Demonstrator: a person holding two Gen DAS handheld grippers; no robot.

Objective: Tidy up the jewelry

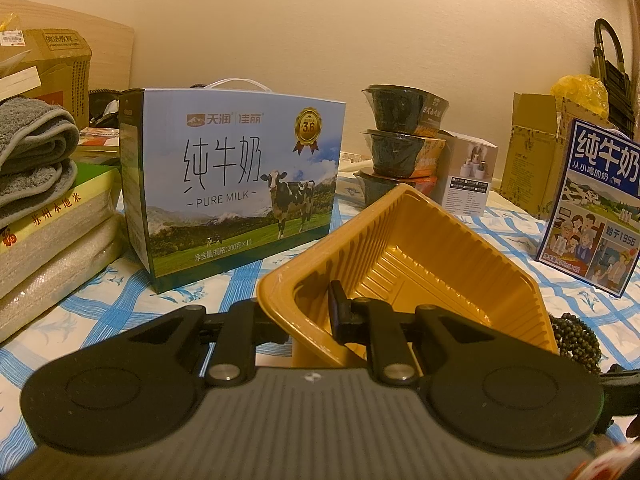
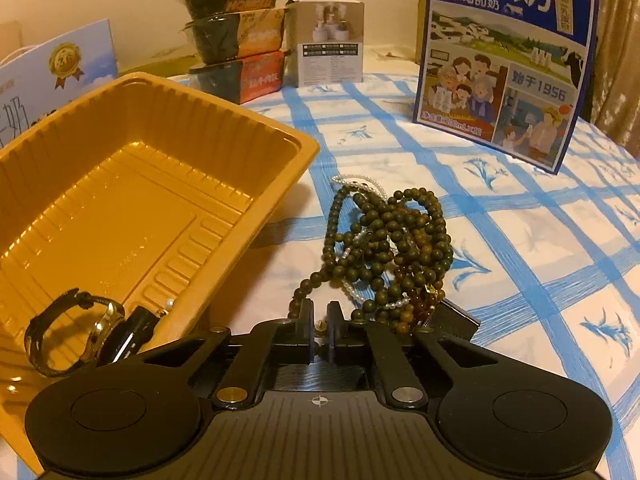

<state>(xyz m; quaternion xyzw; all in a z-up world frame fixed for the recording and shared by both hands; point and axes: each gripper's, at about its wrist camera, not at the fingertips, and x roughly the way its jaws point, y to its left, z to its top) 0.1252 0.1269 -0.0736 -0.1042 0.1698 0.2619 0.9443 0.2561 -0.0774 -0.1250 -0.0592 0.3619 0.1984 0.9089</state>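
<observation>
While tilted down: L fingers (image 1: pixel 308 312) clamped on tray (image 1: pixel 420 240) rim, R fingers (image 2: pixel 319 322) closed at beads (image 2: pixel 392 248).

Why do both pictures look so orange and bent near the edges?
Left wrist view: warm indoor light tints the wall, and the fisheye lens bows the milk carton. Right wrist view: the same cast, with glare streaks on the yellow tray, soft shadows beside the bead pile, and the tablecloth grid curving outward.

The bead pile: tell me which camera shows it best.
The right wrist view: the bead pile lies whole on the cloth beside the yellow tray. The left wrist view catches only a few dark beads at its right edge, past the tray.
</observation>
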